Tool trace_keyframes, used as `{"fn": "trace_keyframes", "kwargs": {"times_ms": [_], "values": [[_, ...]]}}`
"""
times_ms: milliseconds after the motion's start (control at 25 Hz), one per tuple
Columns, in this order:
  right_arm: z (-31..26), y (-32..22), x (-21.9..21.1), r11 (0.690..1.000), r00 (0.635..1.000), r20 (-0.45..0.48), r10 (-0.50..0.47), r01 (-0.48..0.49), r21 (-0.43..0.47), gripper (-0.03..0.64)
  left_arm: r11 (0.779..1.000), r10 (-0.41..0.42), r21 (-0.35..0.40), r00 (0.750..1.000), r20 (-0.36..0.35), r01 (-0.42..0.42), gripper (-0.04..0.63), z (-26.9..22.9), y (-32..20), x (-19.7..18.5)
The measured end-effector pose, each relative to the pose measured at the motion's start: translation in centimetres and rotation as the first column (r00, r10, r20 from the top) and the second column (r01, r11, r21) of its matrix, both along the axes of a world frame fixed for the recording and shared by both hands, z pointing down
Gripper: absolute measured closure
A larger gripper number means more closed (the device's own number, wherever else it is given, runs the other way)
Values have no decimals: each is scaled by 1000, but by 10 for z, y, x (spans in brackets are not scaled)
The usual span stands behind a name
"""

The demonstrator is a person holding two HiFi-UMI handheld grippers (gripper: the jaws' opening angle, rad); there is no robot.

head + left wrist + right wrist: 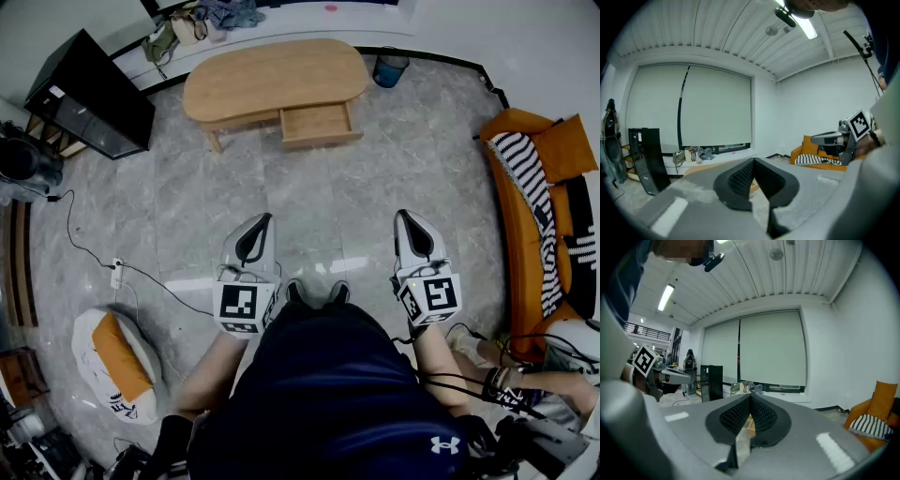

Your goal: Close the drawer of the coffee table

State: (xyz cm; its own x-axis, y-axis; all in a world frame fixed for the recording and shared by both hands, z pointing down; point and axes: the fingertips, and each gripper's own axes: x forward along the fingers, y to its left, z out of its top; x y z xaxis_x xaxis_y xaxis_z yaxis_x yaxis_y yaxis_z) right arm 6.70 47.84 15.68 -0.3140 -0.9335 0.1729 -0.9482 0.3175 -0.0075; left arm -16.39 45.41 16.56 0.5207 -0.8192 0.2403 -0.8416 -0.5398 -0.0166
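- Oval light-wood coffee table stands at the far side of the grey marble-tiled floor, well apart from the person
- Its shallow wooden drawer is pulled out from under the tabletop's near edge, right of the middle, open towards the person; the inside looks bare wood
- Left gripper, grey with a marker cube at its rear, is held low in front of the person's body, pointing towards the table and slightly down
- In the left gripper view its black ribbed fingers are pressed together at the tips, nothing between them
- Right gripper is level with the left one, well apart from it, pointing the same way
- In the right gripper view its fingers also meet tip to tip, pinching nothing
- Neither gripper is near the drawer; open floor lies between them and it
- Black cabinet stands left of the table; small blue bin just beyond its right end
- Orange sofa with a black-and-white striped throw runs along the right wall
- White-and-orange cushion lies on the floor at the lower left, near a white power strip with a black cable
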Motion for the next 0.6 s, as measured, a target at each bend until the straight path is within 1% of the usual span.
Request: {"fn": "trace_keyframes", "kwargs": {"times_ms": [240, 480, 600], "values": [[3, 5, 29, 1000, 1000, 17, -5, 5, -7, 616, 1000, -9, -7, 1000, 8, 9, 594, -2, 4, 29], [8, 8, 62, 1000, 997, 77, -17, 17, -7, 615, 999, -27, -21, 999, 21, 28, 594, -2, 10, 61], [20, 9, 74, 999, 995, 92, -28, 30, -29, 615, 998, -47, -36, 998, 29, 48, 594, 4, 18, 70]]}}
